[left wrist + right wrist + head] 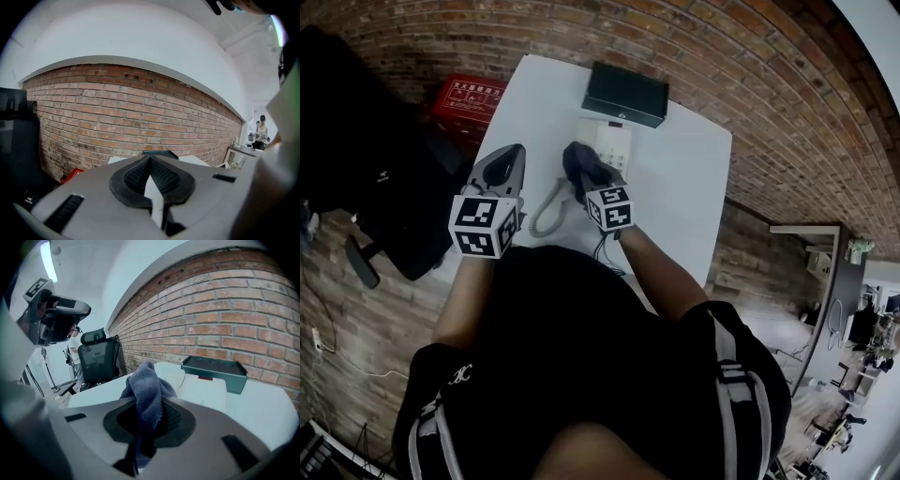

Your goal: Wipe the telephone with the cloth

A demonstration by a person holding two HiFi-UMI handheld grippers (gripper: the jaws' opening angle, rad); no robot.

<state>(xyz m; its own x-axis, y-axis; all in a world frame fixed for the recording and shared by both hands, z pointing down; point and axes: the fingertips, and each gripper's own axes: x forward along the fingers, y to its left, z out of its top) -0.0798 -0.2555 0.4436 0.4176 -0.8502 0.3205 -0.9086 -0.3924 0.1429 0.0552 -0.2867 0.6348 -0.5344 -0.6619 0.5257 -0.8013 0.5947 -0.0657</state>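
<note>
A white telephone (611,142) with a coiled cord (548,214) lies on the white table (694,178). In the right gripper view the telephone (201,391) shows just beyond the jaws. My right gripper (577,157) hangs over the telephone's near left side, shut on a dark blue cloth (584,167). That cloth (147,389) bunches up out of the right gripper (147,405). My left gripper (516,152) is held over the table's left part, beside the cord; the left gripper (150,159) has its pads together with nothing between them.
A dark green tray (626,92) sits at the table's far end against the brick wall, and the tray (216,367) lies behind the telephone. A red box (469,98) is on the floor to the left. A black office chair (356,178) stands left of the table.
</note>
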